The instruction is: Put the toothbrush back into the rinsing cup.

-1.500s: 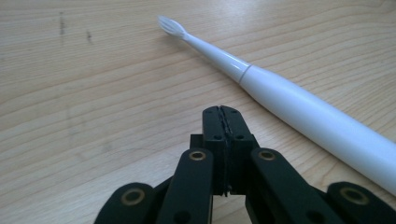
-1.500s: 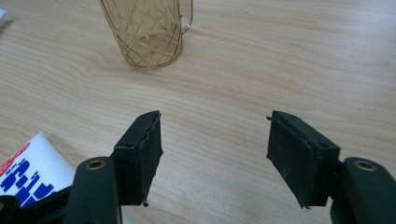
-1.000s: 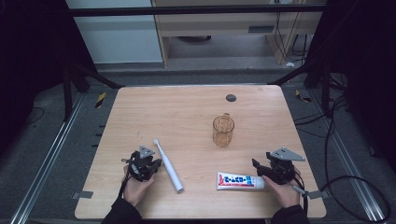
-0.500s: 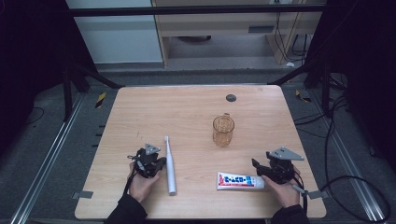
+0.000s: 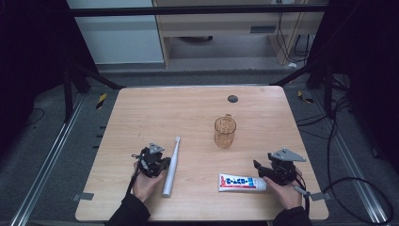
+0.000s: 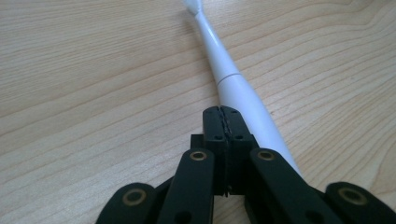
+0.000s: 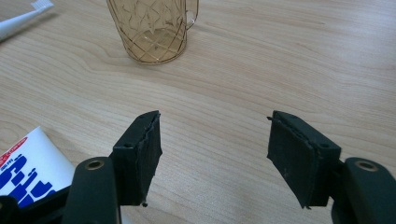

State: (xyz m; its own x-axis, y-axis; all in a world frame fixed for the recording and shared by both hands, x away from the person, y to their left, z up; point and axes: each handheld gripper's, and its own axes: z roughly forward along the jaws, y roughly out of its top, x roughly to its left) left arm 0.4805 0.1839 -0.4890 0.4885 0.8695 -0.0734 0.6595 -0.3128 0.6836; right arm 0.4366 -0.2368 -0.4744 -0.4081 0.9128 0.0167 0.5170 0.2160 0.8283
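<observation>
Left gripper, jaws pressed together and holding nothing, lies against the toothbrush near the desk's front-left corner. Right gripper, jaws spread, sits beside the toothpaste tube by the front edge. The cup stands empty mid-desk; by appearance, nothing is yet lifted.

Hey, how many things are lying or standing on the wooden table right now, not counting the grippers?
3. A white toothbrush lies beside the left gripper; a white toothpaste tube with blue lettering lies by the right gripper; an amber glass mug stands mid-table.
</observation>
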